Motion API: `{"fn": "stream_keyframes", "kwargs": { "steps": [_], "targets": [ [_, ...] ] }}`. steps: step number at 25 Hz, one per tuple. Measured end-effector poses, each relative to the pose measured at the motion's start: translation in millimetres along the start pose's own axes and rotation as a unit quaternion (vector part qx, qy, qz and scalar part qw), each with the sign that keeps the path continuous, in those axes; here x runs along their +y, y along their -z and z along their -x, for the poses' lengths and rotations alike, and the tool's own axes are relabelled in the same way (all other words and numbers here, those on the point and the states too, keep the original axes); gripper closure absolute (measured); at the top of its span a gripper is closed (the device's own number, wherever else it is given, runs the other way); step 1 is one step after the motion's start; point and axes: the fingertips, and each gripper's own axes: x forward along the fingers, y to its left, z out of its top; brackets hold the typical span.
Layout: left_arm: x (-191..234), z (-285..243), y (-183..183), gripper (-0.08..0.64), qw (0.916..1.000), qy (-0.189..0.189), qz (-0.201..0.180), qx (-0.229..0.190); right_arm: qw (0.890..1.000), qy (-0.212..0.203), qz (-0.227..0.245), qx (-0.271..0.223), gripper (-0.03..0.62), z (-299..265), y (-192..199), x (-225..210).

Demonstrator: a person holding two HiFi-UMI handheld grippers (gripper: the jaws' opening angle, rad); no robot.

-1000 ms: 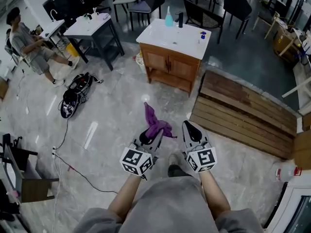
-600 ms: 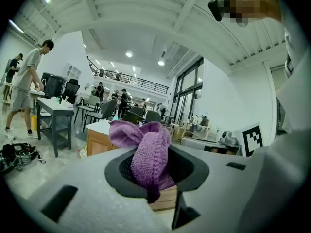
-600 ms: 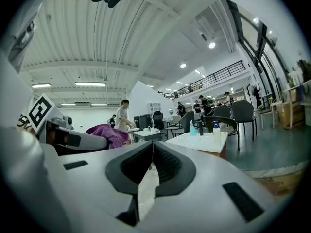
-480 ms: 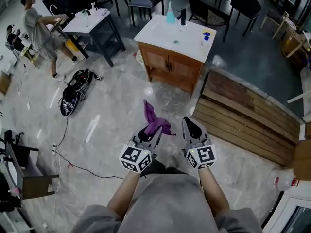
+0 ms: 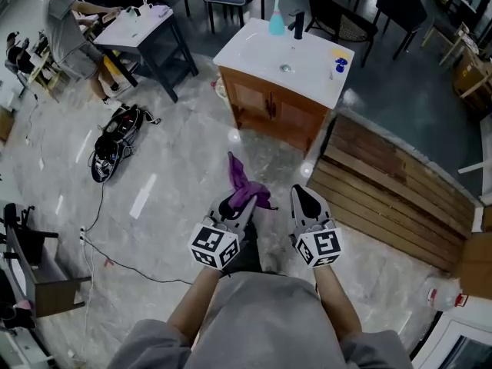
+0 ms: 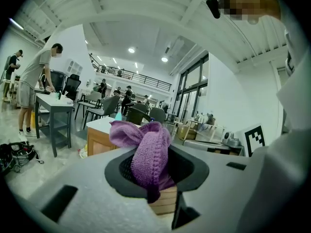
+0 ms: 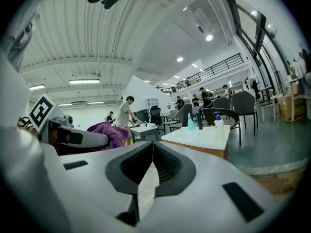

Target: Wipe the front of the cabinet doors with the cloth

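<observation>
The left hand-held gripper [image 5: 234, 204] is shut on the purple cloth [image 5: 244, 187]. Its dark ribbed pads pinch the knitted fabric mid-length, so one soft fold bunches up ahead of the jaw tips and a short end hangs below them. Just beside it on the right, the right hand-held gripper [image 5: 306, 201] has its jaws closed, the tips meeting with nothing between them. Both hang above a glossy grey marbled floor [image 5: 177, 175].

Well ahead of the two grippers stands the wooden cabinet [image 5: 273, 110], its two brown panelled doors [image 5: 286, 114] facing them, apart from the cloth. A smooth white tabletop [image 5: 261, 52] caps it, carrying a pale blue bottle [image 5: 276, 23]. Ahead and to the right of the right hand-held gripper lies a slatted wooden platform [image 5: 384, 179].
</observation>
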Motion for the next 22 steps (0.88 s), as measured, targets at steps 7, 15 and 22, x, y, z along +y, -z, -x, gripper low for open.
{"fn": "stream_keyframes", "kwargs": {
  "steps": [7, 15, 22],
  "targets": [
    [68.3, -47.4, -18.5, 0.455, 0.9999, -0.001, 0.010, 0.004, 1.000, 0.002, 0.000, 0.018, 0.581, -78.0, -3.7, -15.7],
    [159.1, -91.1, -35.9, 0.456, 0.9993, -0.006, 0.034, 0.010, 0.999, 0.007, 0.000, 0.046, 0.581, -171.5, -4.4, -21.2],
    [219.3, -127.2, -37.9, 0.456, 0.9981, 0.000, 0.057, 0.022, 0.997, 0.021, 0.002, 0.068, 0.581, -236.1, 1.0, -33.3]
  ]
}}
